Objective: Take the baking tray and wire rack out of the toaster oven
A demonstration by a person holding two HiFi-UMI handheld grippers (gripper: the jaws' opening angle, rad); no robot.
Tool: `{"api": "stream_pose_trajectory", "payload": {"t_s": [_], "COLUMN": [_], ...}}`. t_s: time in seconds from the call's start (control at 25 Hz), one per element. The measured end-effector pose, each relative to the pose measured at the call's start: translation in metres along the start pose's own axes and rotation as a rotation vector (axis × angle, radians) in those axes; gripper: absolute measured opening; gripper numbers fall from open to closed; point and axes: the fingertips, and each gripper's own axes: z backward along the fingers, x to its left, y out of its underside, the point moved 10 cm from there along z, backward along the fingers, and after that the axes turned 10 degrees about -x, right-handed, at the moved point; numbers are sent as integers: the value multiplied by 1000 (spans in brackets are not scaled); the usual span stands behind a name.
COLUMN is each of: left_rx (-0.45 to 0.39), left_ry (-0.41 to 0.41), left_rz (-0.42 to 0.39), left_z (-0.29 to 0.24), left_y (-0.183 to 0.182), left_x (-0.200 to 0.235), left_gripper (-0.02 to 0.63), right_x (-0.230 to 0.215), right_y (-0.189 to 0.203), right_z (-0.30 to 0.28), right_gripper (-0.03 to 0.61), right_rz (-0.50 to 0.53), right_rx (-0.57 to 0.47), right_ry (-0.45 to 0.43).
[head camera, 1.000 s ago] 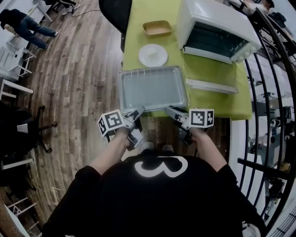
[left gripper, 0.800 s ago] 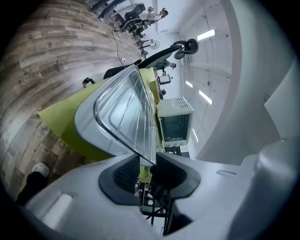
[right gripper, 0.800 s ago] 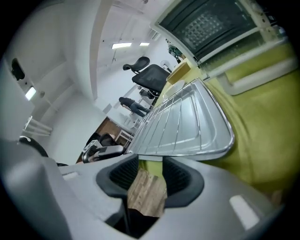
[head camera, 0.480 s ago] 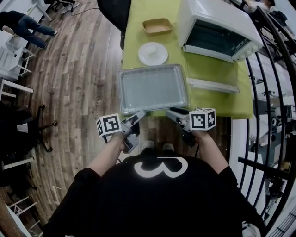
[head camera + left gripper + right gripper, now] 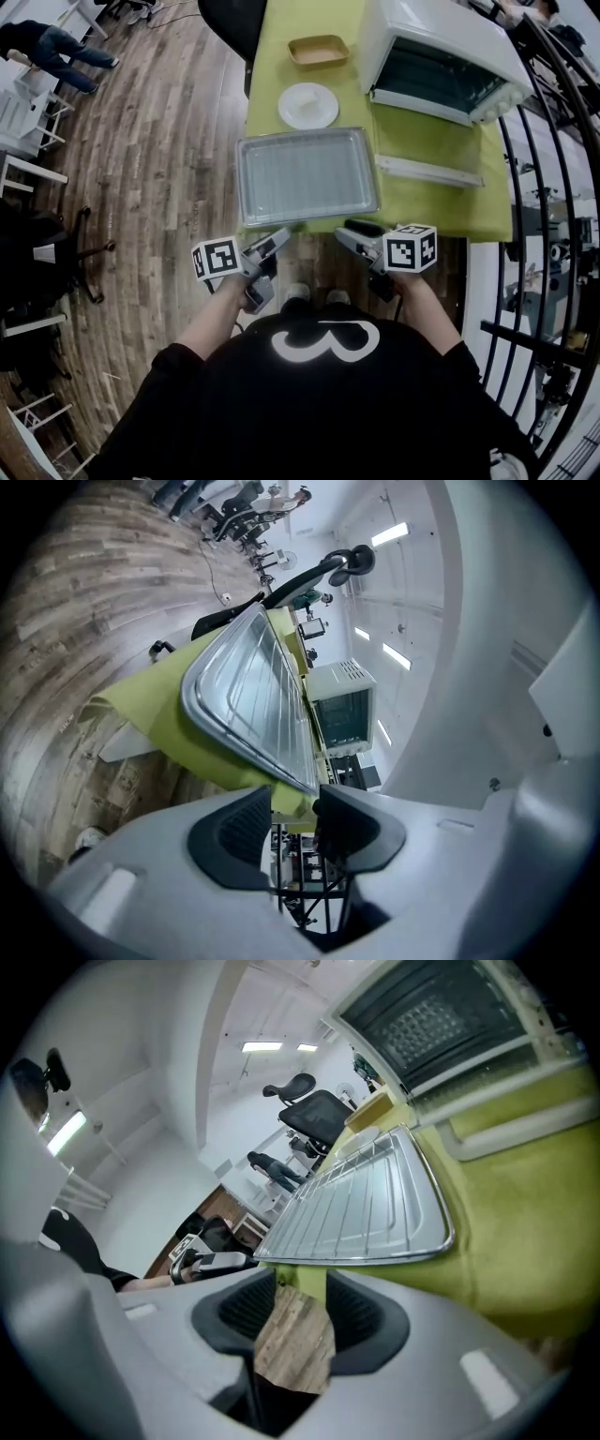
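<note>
The silver baking tray (image 5: 305,176) lies on the green table (image 5: 422,202), its near rim just past the table's front edge, with the wire rack (image 5: 370,1206) resting in it. My left gripper (image 5: 278,239) hovers just short of the tray's near left corner. Its jaws have just been opening and nothing is between them. My right gripper (image 5: 349,231) is open and empty just short of the near right corner. The tray (image 5: 253,691) fills the left gripper view ahead of the left gripper (image 5: 292,803). The right gripper (image 5: 300,1288) shows only floor in its gap.
The white toaster oven (image 5: 441,61) stands at the back right with its door (image 5: 427,172) folded down onto the table. A white plate (image 5: 308,106) and a tan dish (image 5: 318,51) sit behind the tray. A black office chair (image 5: 230,23) stands at the table's far end.
Both grippers have drawn back from the tray's near rim toward the person. The left jaws have opened wider. The tray stays on the table.
</note>
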Motion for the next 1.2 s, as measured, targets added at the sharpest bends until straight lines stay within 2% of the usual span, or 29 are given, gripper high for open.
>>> {"api": "stream_pose_trajectory", "payload": {"t_s": [0.12,0.24,0.32,0.4,0.56,0.64,0.68,0.8,0.92,1.04,1.2], "left_rx": [29,61,54,25,-34,-49,-56,-88,-118,-134,-147], "left_ry": [-10,-1,6,13,70,101,112,134,166,199,203], "left_rz": [-149,-399,-562,-673,-755,-804,-832,-898,-914,-921,-985], "left_z": [2,-2,-4,-3,4,4,4,2,5,4,0], "left_y": [8,12,16,23,43,53,58,70,83,96,109], "left_x": [-22,-64,-99,-131,-183,-209,-221,-247,-266,-283,-297], "left_gripper": [150,152,150,149,116,87,78,49,15,11,11], "right_x": [20,45,59,70,98,109,112,120,127,131,133], "right_y": [-10,-28,-41,-51,-65,-73,-76,-81,-81,-83,-85], "right_z": [15,34,49,65,100,118,127,150,168,185,201], "right_gripper": [172,170,151,124,75,13,3,3,3,2,2], "right_rz": [141,284,335,337,358,398,413,448,492,503,522], "right_rx": [6,-13,-30,-45,-98,-128,-144,-194,-220,-262,-304], "right_ry": [-45,-88,-109,-138,-202,-215,-226,-261,-268,-291,-295]}}
